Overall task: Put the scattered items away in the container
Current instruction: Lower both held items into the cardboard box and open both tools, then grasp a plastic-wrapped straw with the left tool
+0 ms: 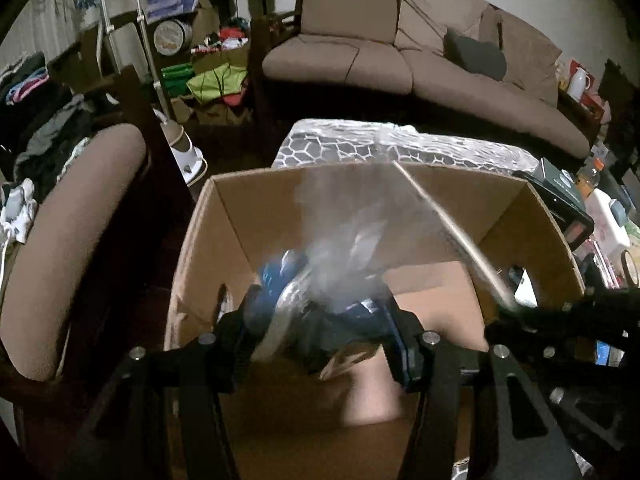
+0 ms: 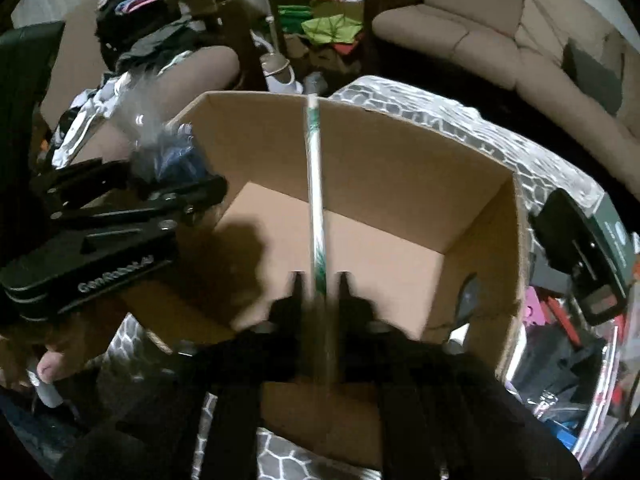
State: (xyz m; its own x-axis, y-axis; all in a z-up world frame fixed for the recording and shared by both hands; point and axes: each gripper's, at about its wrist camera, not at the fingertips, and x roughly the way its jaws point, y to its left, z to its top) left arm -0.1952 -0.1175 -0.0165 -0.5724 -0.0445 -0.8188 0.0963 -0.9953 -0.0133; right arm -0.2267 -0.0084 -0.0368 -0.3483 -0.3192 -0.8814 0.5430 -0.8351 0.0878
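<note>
Roughly centred in both views: open cardboard box (image 1: 224, 236), bare floor inside, sitting on hex-patterned cloth (image 2: 532, 136). Left gripper (image 1: 324, 344) clamped on clear plastic bag (image 1: 344, 232) stuffed with blue items, held above box interior, bag rising toward 12 o'clock from fingers (image 1: 408, 360). Same bag seen from right wrist at 10 o'clock, over box's left rim, poking out past left gripper (image 2: 176, 200). Right gripper (image 2: 318, 292) closed around thin white stick with green markings (image 2: 314, 184), stick running from jaws straight toward 12 o'clock, crossing box opening and far wall, tip just past far rim. From left wrist, same stick (image 1: 444, 216) slanting across box from 4 o'clock up to 12 o'clock, blurred. Dark boxy device with green-labelled carton (image 2: 592, 248) at 3 o'clock beside box. Brown sofa (image 1: 400, 56) at 12 to 2 o'clock, well apart. Brown armchair (image 1: 76, 224) at 9 o'clock with clothes heap behind.
</note>
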